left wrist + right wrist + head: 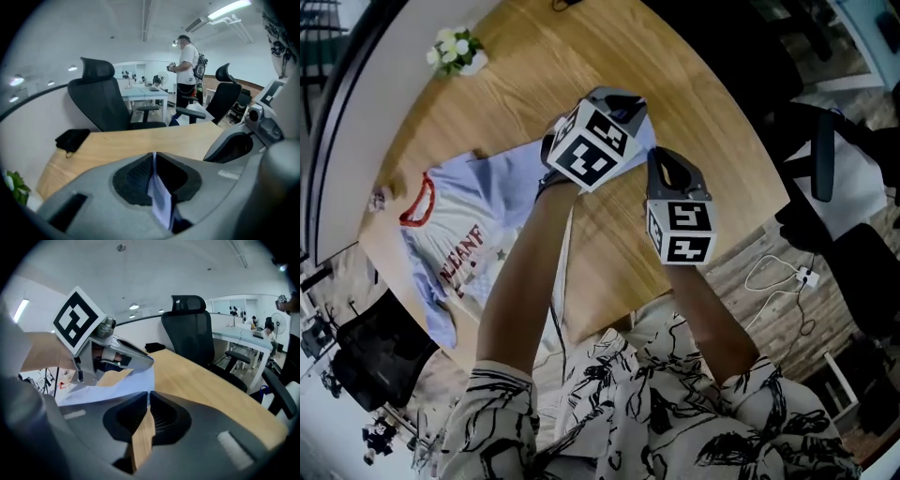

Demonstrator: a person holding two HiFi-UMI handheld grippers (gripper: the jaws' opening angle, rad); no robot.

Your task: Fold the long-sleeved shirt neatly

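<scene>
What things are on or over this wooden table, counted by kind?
shirt: 1
bunch of flowers: 1
black pouch: 1
handheld grippers: 2, the left gripper and the right gripper
Total: 5

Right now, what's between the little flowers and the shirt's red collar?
Nothing; the head view shows only bare wooden table between the flowers and the shirt.
</scene>
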